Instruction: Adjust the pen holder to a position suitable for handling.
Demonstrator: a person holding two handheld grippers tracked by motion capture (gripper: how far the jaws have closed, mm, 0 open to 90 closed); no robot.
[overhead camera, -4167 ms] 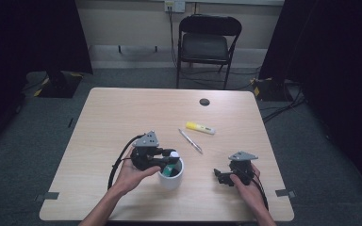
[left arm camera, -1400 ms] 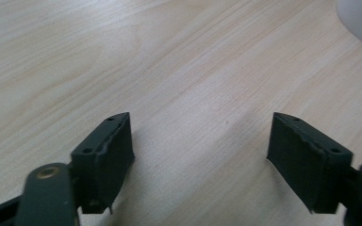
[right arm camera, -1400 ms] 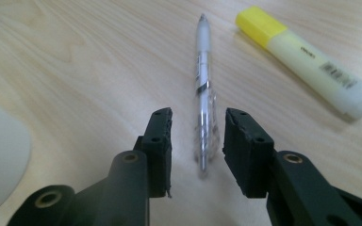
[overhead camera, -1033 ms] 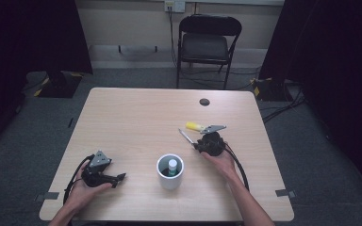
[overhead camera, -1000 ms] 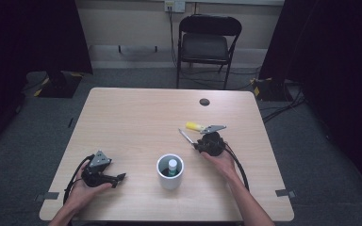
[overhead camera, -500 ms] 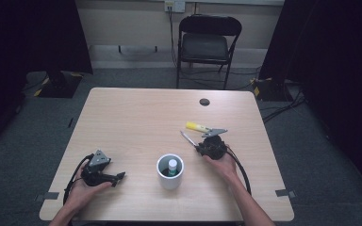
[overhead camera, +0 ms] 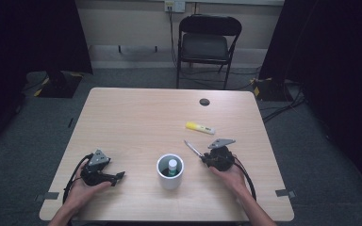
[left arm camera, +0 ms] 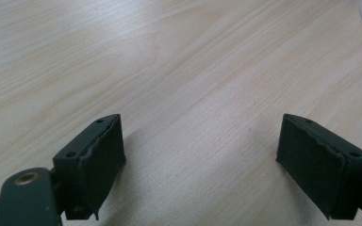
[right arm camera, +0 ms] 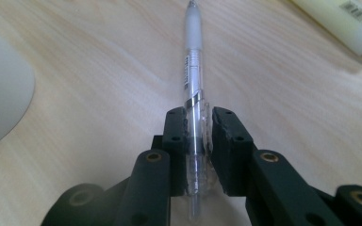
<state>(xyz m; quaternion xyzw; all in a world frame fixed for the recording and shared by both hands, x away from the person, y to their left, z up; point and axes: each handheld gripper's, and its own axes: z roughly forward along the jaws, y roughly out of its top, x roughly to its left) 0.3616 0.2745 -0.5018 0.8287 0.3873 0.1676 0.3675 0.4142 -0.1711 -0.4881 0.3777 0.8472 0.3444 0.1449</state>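
The right tongs [right arm camera: 199, 136] are clamped on a clear pen [right arm camera: 193, 94], seen at centre of the right gripper view; the pen lies flat on the tabletop [overhead camera: 136, 117]. The left tongs [left arm camera: 202, 155] stand wide apart over bare wood, holding nothing. Step judged: pen grasped, not yet lifted. Next, a lift and carry to the white cup [overhead camera: 170, 172], lower centre of the high view, is called for.

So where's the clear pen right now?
The clear pen is clamped in the right tongs, right of the white cup and just below the yellow highlighter in the high view.
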